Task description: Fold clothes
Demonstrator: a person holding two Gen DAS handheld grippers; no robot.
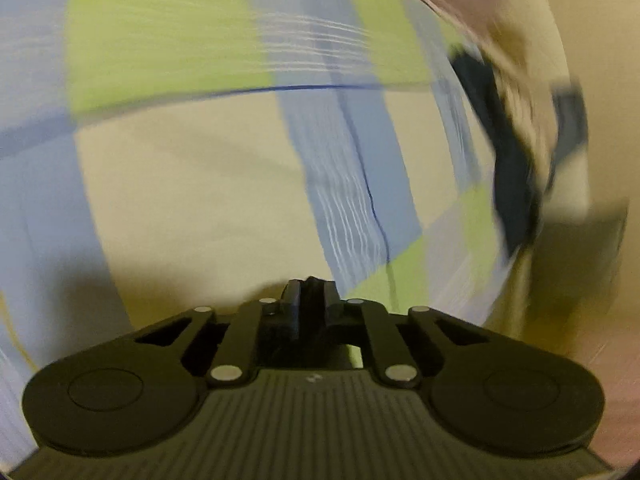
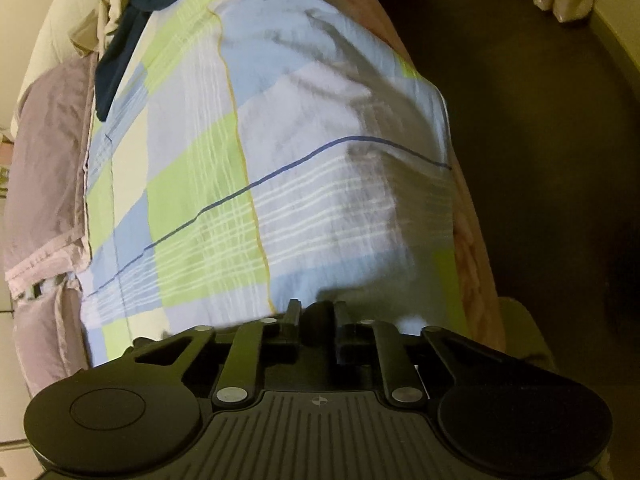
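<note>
A checked cloth (image 2: 280, 160) in light blue, lime green and cream, with thin white lines and one dark blue stripe, lies spread along a bed. Its near edge reaches my right gripper (image 2: 318, 308), whose fingers stand close together, shut on that edge. The left wrist view is blurred by motion. There the same checked cloth (image 1: 200, 160) fills the frame, and a blue band of it runs down to my left gripper (image 1: 312, 290), whose fingers are shut on the fabric. The pinched fabric itself is hidden between the fingers in both views.
A dark navy garment (image 2: 120, 52) lies at the cloth's far left corner beside crumpled beige clothes (image 2: 100, 8); the navy garment (image 1: 512, 168) also shows blurred in the left wrist view. A lilac sheet (image 2: 44, 160) covers the bed to the left. Dark floor (image 2: 540, 120) lies to the right.
</note>
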